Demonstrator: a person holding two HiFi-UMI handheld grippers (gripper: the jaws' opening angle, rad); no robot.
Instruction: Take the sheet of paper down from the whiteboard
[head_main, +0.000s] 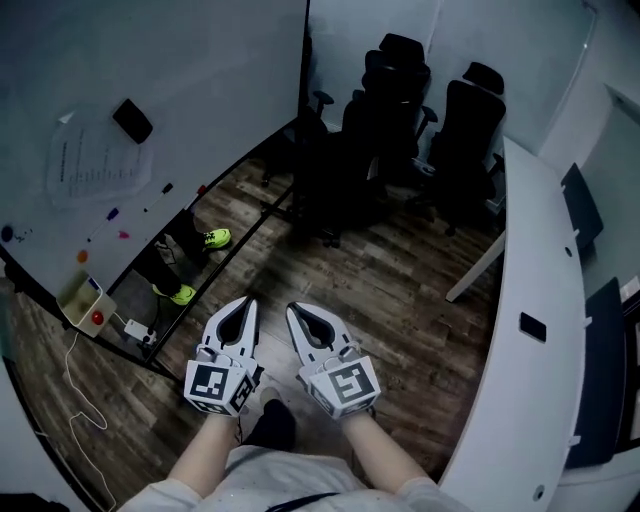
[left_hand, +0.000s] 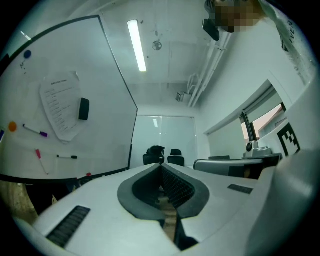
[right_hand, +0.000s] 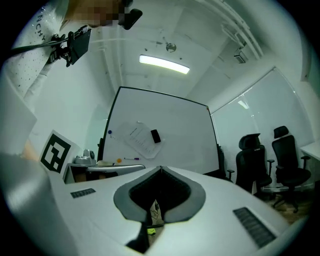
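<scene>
A printed sheet of paper (head_main: 95, 160) hangs on the whiteboard (head_main: 210, 90) at the left, pinned at its upper right corner by a black eraser (head_main: 132, 120). The left gripper view shows the sheet of paper (left_hand: 62, 105) under the eraser (left_hand: 84, 108); in the right gripper view the sheet of paper (right_hand: 141, 140) and eraser (right_hand: 155, 136) are small and far off. My left gripper (head_main: 247, 300) and right gripper (head_main: 292, 307) are held side by side low in the head view, both shut and empty, well away from the board.
Markers and magnets dot the whiteboard below the sheet, such as a purple marker (left_hand: 35, 131). A small box (head_main: 85, 303) sits at the board's foot with cables on the wooden floor. Black office chairs (head_main: 420, 120) stand at the back; a long white desk (head_main: 540, 330) runs along the right.
</scene>
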